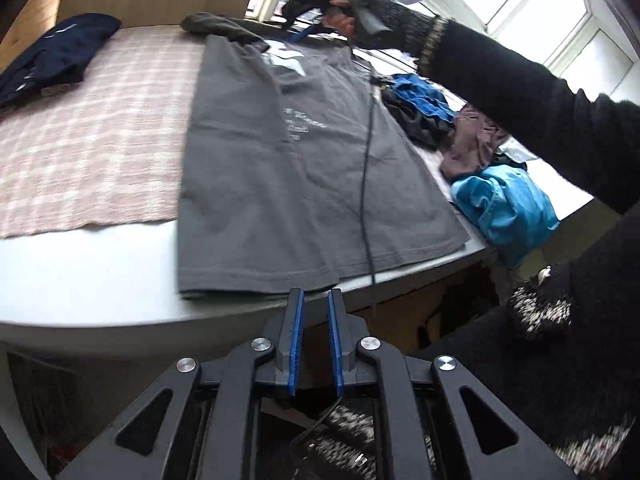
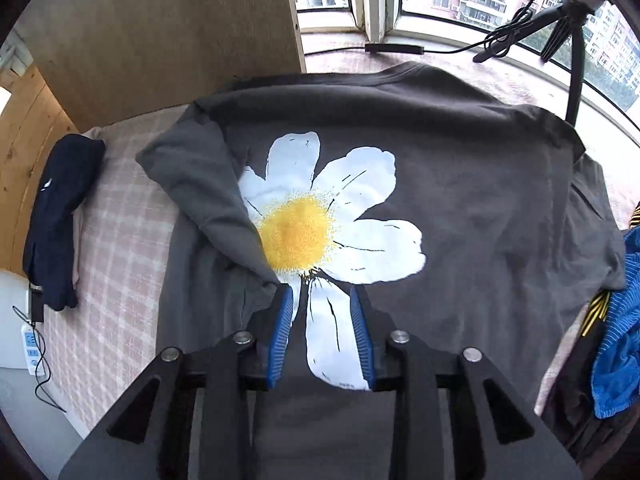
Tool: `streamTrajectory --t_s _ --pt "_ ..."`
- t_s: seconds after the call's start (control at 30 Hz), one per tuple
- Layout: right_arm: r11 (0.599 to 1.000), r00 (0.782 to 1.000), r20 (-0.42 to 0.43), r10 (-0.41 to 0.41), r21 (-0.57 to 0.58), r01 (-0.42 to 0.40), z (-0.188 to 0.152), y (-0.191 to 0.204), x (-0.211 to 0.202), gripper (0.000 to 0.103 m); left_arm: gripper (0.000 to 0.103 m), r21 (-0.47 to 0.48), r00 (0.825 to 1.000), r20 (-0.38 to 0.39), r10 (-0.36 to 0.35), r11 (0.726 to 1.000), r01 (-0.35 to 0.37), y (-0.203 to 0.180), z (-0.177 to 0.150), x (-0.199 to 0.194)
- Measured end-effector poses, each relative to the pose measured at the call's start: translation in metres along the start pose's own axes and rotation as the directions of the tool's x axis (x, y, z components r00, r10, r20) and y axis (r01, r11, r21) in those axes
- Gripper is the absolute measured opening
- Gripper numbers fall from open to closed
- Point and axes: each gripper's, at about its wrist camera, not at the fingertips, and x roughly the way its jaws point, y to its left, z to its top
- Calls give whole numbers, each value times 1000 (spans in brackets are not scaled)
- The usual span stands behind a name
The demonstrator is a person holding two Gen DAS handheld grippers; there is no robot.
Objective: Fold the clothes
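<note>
A dark grey T-shirt [image 2: 460, 184] with a white and yellow daisy print [image 2: 316, 224] lies flat on the table, collar toward the window. Its left sleeve [image 2: 208, 184] is folded inward over the body, and the sleeve's corner ends right at the left fingertip of my right gripper [image 2: 320, 293]. That gripper is open just above the print's lower petal, with nothing between the pads. In the left wrist view the shirt [image 1: 260, 184] reaches the table's near edge. My left gripper [image 1: 315, 293] hovers off that edge just below the hem, narrowly open and empty.
A pink checked cloth [image 1: 92, 132] covers the table under the shirt. A folded navy garment [image 1: 52, 56] lies far left. Loose blue, mauve and teal clothes [image 1: 476, 152] are heaped at right. A black cable [image 1: 365, 184] runs across the shirt. A stand [image 2: 576, 60] rises by the window.
</note>
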Motion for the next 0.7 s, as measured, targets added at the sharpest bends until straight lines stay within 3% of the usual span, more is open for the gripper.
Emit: streamTrajectory --t_s 0.13,0.23,0.3,0.4,0.5,0.7 --pt "995 996 0 93 -38 -93 -31 3 -27 33 13 -103 993 -25 119 987 -121 35 -2 -2" --pt "990 995 28 101 -103 -97 -50 9 -50 33 13 -86 994 22 106 991 -103 30 15 -6" --pt "980 994 76 72 -189 -57 -51 23 -64 33 13 -70 995 56 83 994 -79 23 33 -7" --pt "951 987 140 73 -308 -26 -42 49 -72 36 21 -58 993 76 90 995 -86 15 65 6" --pt "917 984 154 85 -398 -17 -24 83 -58 49 24 -32 997 55 53 998 -52 16 88 37" --pt "861 984 180 -4 -500 95 22 156 10 52 24 41 998 -63 -7 999 10 22 110 97"
